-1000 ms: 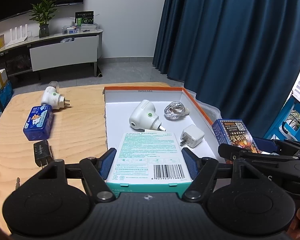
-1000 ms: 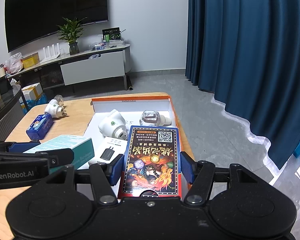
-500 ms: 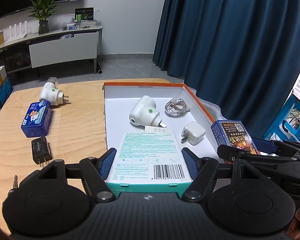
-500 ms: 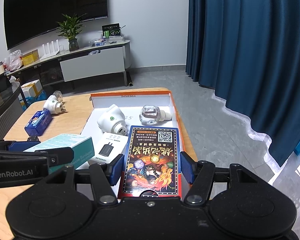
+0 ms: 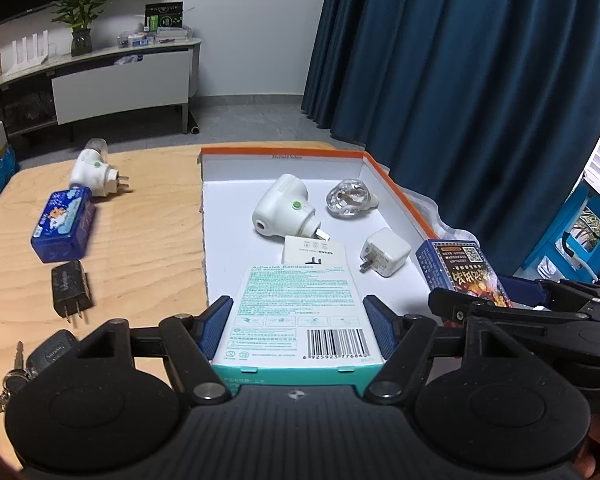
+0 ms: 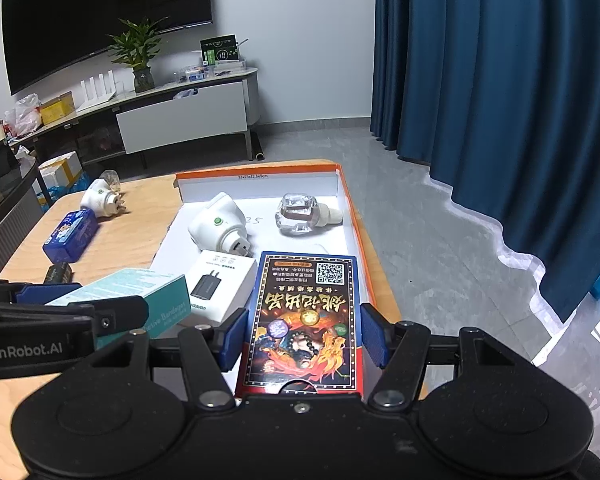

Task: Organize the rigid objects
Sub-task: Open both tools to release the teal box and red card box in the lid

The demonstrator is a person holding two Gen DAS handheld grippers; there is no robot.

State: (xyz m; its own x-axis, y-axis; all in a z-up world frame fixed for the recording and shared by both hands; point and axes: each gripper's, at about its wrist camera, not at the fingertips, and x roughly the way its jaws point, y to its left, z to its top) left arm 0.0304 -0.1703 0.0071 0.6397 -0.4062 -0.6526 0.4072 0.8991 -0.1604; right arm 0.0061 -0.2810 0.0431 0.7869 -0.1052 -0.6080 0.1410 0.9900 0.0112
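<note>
My left gripper (image 5: 298, 322) is shut on a teal-and-white bandage box (image 5: 298, 308), held over the near end of the orange-rimmed white tray (image 5: 284, 154). Beside it my right gripper (image 6: 303, 330) is shut on a dark printed box (image 6: 306, 320) with a QR code, above the tray's near right side. Inside the tray lie a white plug-in device (image 5: 282, 210), a clear plastic piece (image 5: 348, 202), a small white charger (image 5: 384, 258) and a white charger carton (image 6: 220, 290).
On the wooden table (image 5: 140, 240) left of the tray lie another white plug-in device (image 5: 94, 174), a blue tin (image 5: 62, 224), a black charger (image 5: 70, 288) and keys (image 5: 32, 364). Blue curtains (image 6: 500, 120) hang at the right; a sideboard (image 6: 180, 116) stands behind.
Both views have tipped down slightly, so the tray and its contents sit lower in frame and the white carton shows more. Both grips are unchanged.
</note>
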